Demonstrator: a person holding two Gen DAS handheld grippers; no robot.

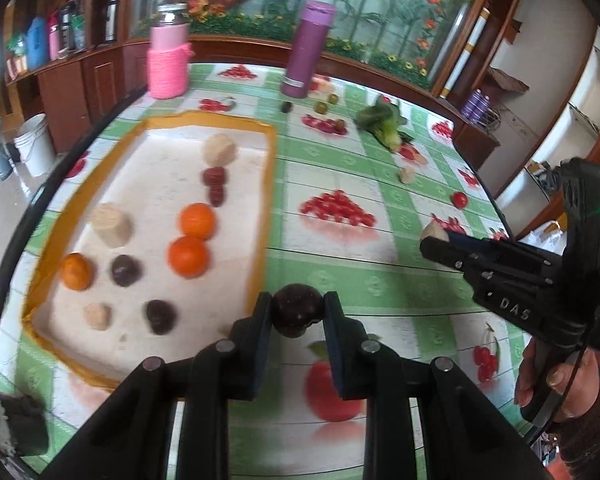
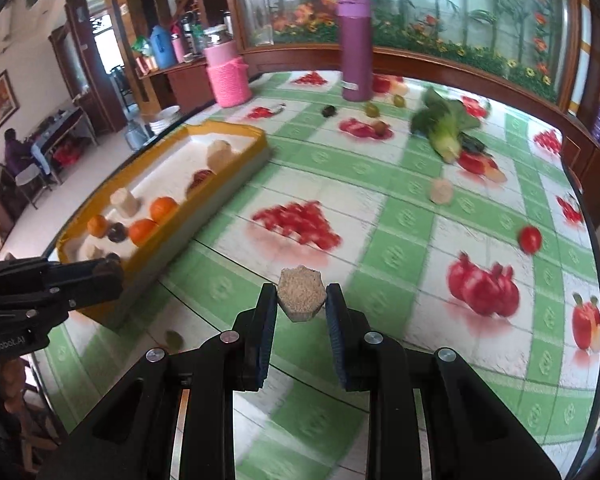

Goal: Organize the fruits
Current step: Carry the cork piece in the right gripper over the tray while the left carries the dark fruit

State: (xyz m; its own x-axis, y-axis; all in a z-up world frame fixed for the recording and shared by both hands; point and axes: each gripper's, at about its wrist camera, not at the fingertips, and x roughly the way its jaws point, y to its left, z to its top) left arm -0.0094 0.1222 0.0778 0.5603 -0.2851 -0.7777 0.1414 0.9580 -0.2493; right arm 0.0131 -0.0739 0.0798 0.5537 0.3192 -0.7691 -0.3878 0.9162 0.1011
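My left gripper [image 1: 298, 314] is shut on a dark purple round fruit [image 1: 298, 309], held above the tablecloth just right of the yellow-rimmed tray [image 1: 269, 168]. In the tray lie three oranges [image 1: 196, 221], dark fruits [image 1: 126, 270], red dates [image 1: 214, 184] and beige chunks [image 1: 111, 224]. My right gripper [image 2: 302, 300] is shut on a beige hexagonal chunk [image 2: 302, 294] over the table's middle. It also shows in the left wrist view, right gripper [image 1: 434, 245] with the chunk [image 1: 433, 233] at its tip. The left gripper [image 2: 100, 276] sits beside the tray [image 2: 236, 126].
Loose on the cloth: a small red fruit [image 2: 530, 239], a beige chunk [image 2: 441, 191], a leafy green vegetable [image 2: 444, 128], small green fruits [image 2: 372, 110] and a dark one [image 2: 329, 111]. A purple flask [image 2: 355, 44] and a pink jar [image 2: 226, 76] stand at the back.
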